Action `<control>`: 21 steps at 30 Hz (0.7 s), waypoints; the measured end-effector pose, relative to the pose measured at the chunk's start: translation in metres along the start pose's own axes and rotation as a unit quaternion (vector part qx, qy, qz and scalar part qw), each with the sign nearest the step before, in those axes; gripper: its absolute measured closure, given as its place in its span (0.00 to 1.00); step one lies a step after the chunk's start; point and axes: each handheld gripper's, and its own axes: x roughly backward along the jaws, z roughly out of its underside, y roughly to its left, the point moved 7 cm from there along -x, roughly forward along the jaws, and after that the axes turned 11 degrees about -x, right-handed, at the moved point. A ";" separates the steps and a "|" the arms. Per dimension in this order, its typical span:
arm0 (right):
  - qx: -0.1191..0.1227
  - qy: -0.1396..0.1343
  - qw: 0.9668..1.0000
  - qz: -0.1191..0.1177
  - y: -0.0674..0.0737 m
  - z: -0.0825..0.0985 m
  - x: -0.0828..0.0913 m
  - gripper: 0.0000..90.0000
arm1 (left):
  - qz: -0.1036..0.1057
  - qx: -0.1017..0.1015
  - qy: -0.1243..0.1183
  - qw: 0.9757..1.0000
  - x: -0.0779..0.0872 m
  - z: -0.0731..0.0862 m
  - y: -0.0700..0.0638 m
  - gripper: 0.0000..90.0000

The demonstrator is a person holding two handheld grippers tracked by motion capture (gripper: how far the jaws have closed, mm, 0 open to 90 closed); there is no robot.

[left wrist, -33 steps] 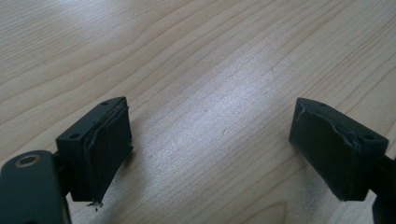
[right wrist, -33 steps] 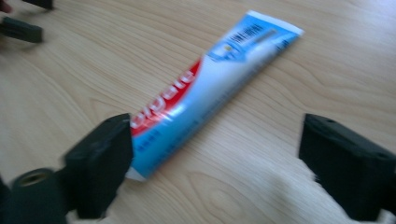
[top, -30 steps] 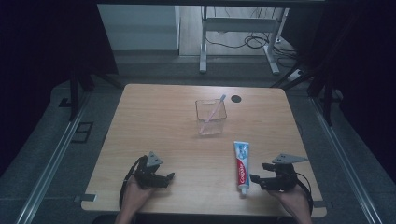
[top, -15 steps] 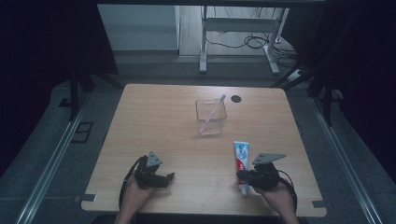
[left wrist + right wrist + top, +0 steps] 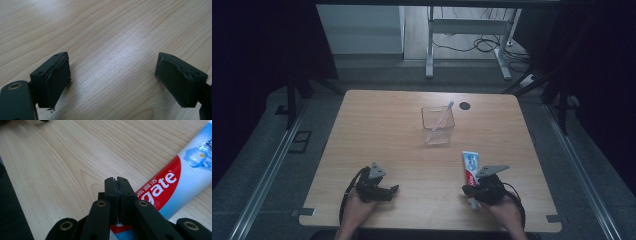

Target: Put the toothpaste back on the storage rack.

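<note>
Tabletop (image 5: 377, 130) under both grippers. Toothpaste tube (image 5: 175, 182) flat on it, just right of the right gripper (image 5: 116, 182), tail end tucked beneath the fingers (image 5: 110, 192). Slid in against the tube within the last second; jaws just closed, pads together, nothing between. Probably no grip yet. Left gripper (image 5: 112, 77) wide, empty, well apart from the tube.

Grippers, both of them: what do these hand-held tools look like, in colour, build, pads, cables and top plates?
The left tool and right tool are black, each with a grey three-cornered plate on top and a black cable looping back at the hand. Their jaws are blocky, faced with worn black pads, on link arms with brass-ringed pivot holes.
</note>
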 end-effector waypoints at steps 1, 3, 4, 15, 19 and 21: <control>-0.001 0.002 1.000 0.003 -0.001 0.000 0.000 0.95 | 0.000 0.000 0.000 1.000 0.000 0.000 0.000 0.14; -0.005 0.005 1.000 0.013 -0.005 0.001 0.002 0.93 | 0.000 0.000 0.000 1.000 0.000 0.000 0.000 0.14; -0.005 0.005 1.000 0.013 -0.005 0.001 0.002 0.93 | 0.000 0.000 0.000 1.000 0.000 0.000 0.000 0.14; -0.015 0.010 0.999 0.033 -0.020 0.005 0.012 0.90 | 0.000 0.000 0.000 1.000 0.000 0.000 0.000 0.14; -0.020 0.011 0.999 0.040 -0.025 0.007 0.016 0.87 | 0.000 0.000 0.000 1.000 0.000 0.000 0.000 0.14; -0.017 0.013 0.999 0.040 -0.024 0.008 0.017 0.85 | 0.000 0.000 0.000 1.000 0.000 0.000 0.000 0.14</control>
